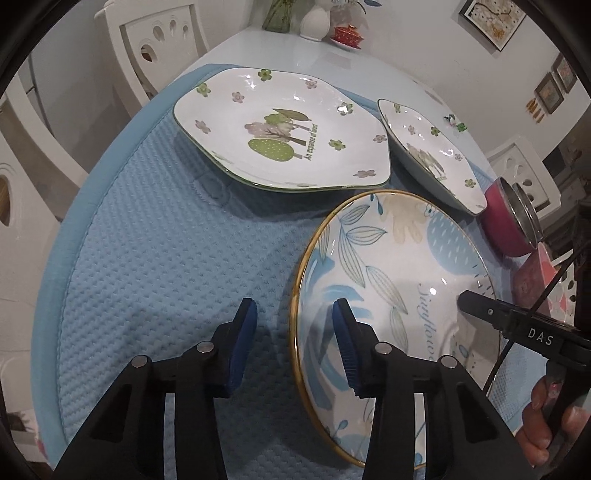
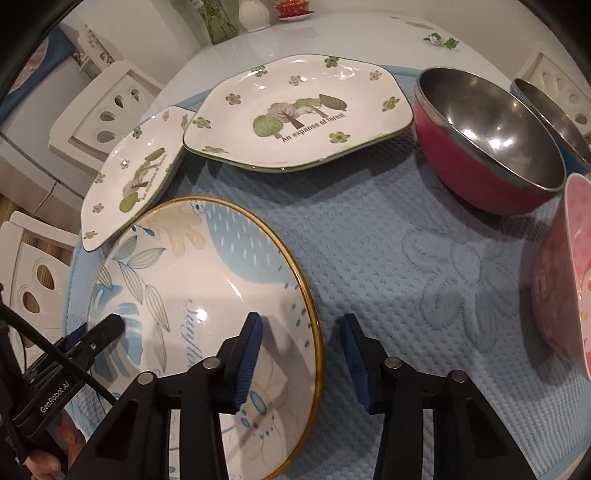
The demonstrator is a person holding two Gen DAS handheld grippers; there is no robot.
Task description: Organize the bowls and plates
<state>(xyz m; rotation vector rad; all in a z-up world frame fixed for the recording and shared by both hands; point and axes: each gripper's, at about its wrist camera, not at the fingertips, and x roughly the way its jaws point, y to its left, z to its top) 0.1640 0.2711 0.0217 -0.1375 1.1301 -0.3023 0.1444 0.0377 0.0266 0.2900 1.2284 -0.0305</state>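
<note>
I hold both hand-held grippers, left (image 1: pixel 293 314) and right (image 2: pixel 303 328), jaws apart, straddling opposite rims of the round plate (image 2: pixel 207 295) at lower frame, likely to lift it onto the forest plate (image 2: pixel 299 114) above.

A blue quilted mat (image 1: pixel 147 258) is spread over most of a glossy white table (image 1: pixel 280 48). At the table's far edge a white vase (image 1: pixel 314 20), a green glass vase (image 1: pixel 279 13) and a red lidded cup on a saucer (image 1: pixel 347 35) are lined up close together. A small green and pink trinket (image 2: pixel 441 40) is left on bare tabletop near the right edge. White chairs (image 1: pixel 162 40) with teardrop cutouts are pushed up around it. Framed pictures (image 1: pixel 493 18) can be seen on the wall.
</note>
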